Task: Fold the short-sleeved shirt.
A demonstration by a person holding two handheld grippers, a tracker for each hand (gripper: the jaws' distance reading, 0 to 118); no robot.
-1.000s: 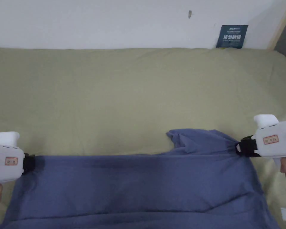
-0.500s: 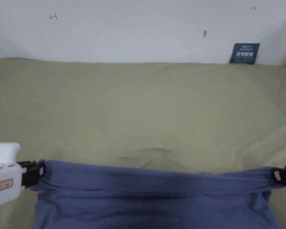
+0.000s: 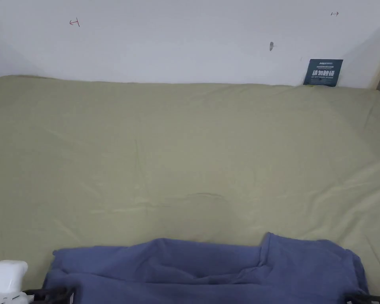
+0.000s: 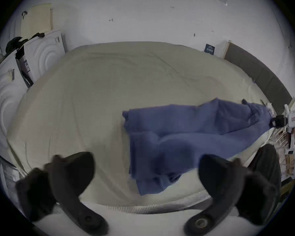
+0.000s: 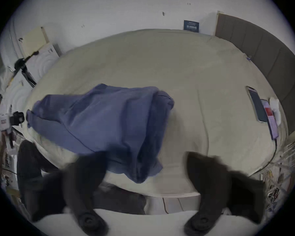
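A: Where is the blue shirt (image 3: 209,269)?
B: Rumpled on the near edge of the green bed sheet (image 3: 185,150).
A: And the grippers?
B: The left gripper (image 4: 146,173) has its jaws spread wide, gripping nothing. The right gripper (image 5: 146,170) is equally wide, cloth just before it.
A: Any writing?
B: A dark sign (image 3: 323,72) stands against the wall. The right gripper view adds two phones (image 5: 262,108) on the sheet.

plain blue shirt (image 3: 209,269) on a plain olive-green bedsheet (image 3: 185,150), white wall (image 3: 177,39), dark blue sign (image 3: 323,72).
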